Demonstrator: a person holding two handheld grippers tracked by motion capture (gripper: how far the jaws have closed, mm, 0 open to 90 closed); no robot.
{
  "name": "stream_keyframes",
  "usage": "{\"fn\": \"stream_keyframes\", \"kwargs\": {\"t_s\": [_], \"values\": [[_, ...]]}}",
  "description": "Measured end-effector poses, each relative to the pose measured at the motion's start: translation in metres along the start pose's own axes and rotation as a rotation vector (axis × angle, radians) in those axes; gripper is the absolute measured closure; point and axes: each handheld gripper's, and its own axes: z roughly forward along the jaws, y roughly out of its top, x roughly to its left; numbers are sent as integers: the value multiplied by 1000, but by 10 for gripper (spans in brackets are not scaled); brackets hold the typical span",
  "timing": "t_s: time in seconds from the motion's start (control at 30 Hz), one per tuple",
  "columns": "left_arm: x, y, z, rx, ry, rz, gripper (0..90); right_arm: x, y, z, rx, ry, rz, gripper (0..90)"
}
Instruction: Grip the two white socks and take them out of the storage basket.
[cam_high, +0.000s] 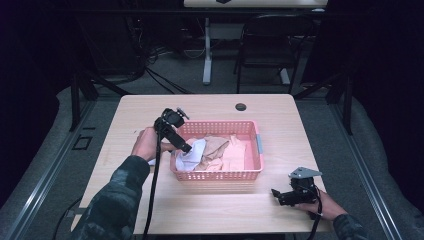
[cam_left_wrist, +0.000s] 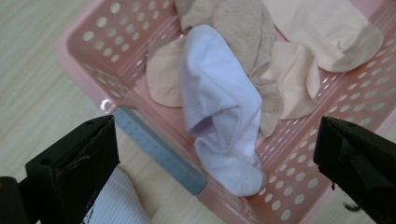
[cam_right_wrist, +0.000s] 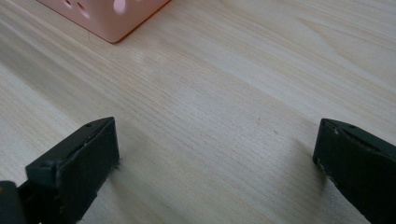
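Two grippers are in hand at the near edge of the desk (cam_high: 210, 210). Nearest, the right gripper (cam_high: 276, 193) rests low on the bare wood at the front right, its fingers (cam_right_wrist: 74, 165) spread wide apart with nothing between them; in the right gripper view one pink corner of the basket shows beyond them. Farther in, the left gripper (cam_high: 186, 148) hangs over the left end of one pink perforated basket (cam_high: 250, 172), its fingers (cam_left_wrist: 77, 158) also wide apart and holding nothing. Directly beyond them in the left gripper view lies one white sock (cam_left_wrist: 219, 112), draped inside the basket against its wall. Under and behind it lie beige and peach socks (cam_left_wrist: 299, 70); they overlap, so I cannot count them surely, though at least three pieces show. One grey strip (cam_left_wrist: 159, 149) sits on the basket's rim; any writing on it is too blurred to read. One more white ribbed piece (cam_left_wrist: 114, 200) lies on the desk just outside the basket, by the left finger. Farthest, one dark round cap (cam_high: 241, 106) sits in the desk top, and one chair (cam_high: 270, 45) stands behind.
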Motion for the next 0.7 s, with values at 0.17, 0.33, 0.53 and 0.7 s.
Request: {"fn": "stream_keyframes", "kwargs": {"t_s": [0.17,0.33,0.53,0.7], "values": [[-10,6,18,79,-29,75,64,0,0,0,0,0,0,0],[-13,10,29,78,-34,89,155,0,0,0,0,0,0,0],[-12,12,43,94,28,92,331,0,0,0,0,0,-1,0],[-7,10,53,104,4,64,448,0,0,0,0,0,0,0]]}}
